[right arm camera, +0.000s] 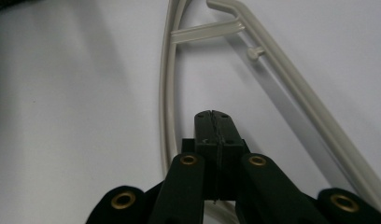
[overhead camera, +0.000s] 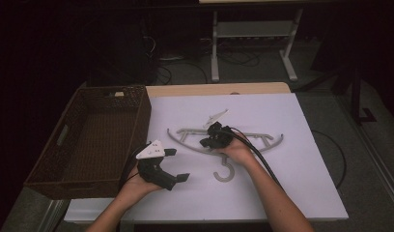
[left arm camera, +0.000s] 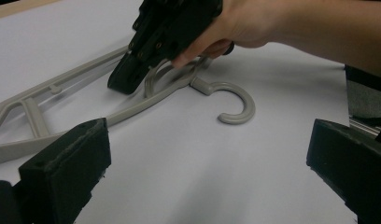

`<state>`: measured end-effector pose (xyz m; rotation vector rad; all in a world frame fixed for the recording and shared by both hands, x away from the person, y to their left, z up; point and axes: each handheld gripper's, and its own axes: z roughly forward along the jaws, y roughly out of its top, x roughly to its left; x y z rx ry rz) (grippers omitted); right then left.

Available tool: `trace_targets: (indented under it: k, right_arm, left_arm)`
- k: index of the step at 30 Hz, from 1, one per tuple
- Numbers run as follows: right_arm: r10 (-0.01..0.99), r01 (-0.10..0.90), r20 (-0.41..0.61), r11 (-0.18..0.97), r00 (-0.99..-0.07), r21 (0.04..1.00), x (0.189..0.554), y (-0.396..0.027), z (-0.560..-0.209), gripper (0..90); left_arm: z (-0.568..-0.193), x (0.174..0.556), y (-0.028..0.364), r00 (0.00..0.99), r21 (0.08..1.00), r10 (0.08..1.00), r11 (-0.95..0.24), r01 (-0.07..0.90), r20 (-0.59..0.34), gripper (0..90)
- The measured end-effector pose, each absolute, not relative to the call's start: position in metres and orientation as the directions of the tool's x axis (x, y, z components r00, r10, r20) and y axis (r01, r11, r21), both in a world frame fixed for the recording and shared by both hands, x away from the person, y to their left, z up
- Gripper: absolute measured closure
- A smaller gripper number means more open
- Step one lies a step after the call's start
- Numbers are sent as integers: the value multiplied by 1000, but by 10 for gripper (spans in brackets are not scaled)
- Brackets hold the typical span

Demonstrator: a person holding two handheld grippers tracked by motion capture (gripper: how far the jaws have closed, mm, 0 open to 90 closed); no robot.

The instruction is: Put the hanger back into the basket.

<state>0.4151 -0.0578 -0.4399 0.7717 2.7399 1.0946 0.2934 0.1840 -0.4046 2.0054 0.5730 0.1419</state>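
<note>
A wooden table [overhead camera: 262, 88] carries a white sheet [overhead camera: 291, 159] over most of its top. On the sheet lies a grey plastic hanger [overhead camera: 270, 140]; a brown wicker basket [overhead camera: 84, 145] sits at the left edge, seemingly partly off the sheet.

Your pale grey plastic clothes hanger [overhead camera: 243, 137] lies on a plain white table sheet [overhead camera: 291, 159]. Both your grippers are black with brass-coloured rivets; the left gripper [overhead camera: 178, 164] carries a white three-cornered plate. The dark brown woven wicker basket [overhead camera: 64, 145] shows a fine weave pattern.

The right hand [overhead camera: 237, 151] and claw [overhead camera: 209, 140] hide the hanger's [overhead camera: 262, 144] middle.
</note>
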Motion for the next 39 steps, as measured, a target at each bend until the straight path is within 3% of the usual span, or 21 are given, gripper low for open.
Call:
trace_targets:
  k: [4, 9, 20, 26, 29, 36, 39]
  right_arm:
    - [471, 425, 118, 622, -874, 658, 414, -52, -445, 894]
    - [381, 380, 150, 653, -912, 655, 405, -50, -447, 894]
    - [200, 271, 184, 734, -963, 622, 355, -51, -444, 894]
    - [208, 260, 157, 721, -965, 643, 345, -57, -438, 890]
    - [259, 276, 130, 681, -957, 678, 344, -69, -427, 803]
    - [419, 360, 117, 569, -900, 739, 334, -107, -407, 451]
    - [485, 387, 111, 516, -867, 764, 327, -129, -401, 339]
  left_arm:
    - [-405, 294, 185, 881, 860, 452, -386, 334, -139, 0]
    - [-404, 294, 185, 881, 860, 454, -387, 332, -135, 0]
    - [-404, 293, 184, 882, 860, 451, -389, 330, -134, 0]
    - [-404, 292, 182, 885, 859, 446, -395, 326, -131, 0]
    - [-403, 293, 181, 890, 855, 437, -403, 327, -135, 0]
    - [-402, 298, 172, 906, 839, 404, -444, 315, -126, 0]
    - [-401, 303, 166, 924, 829, 367, -480, 288, -109, 72]
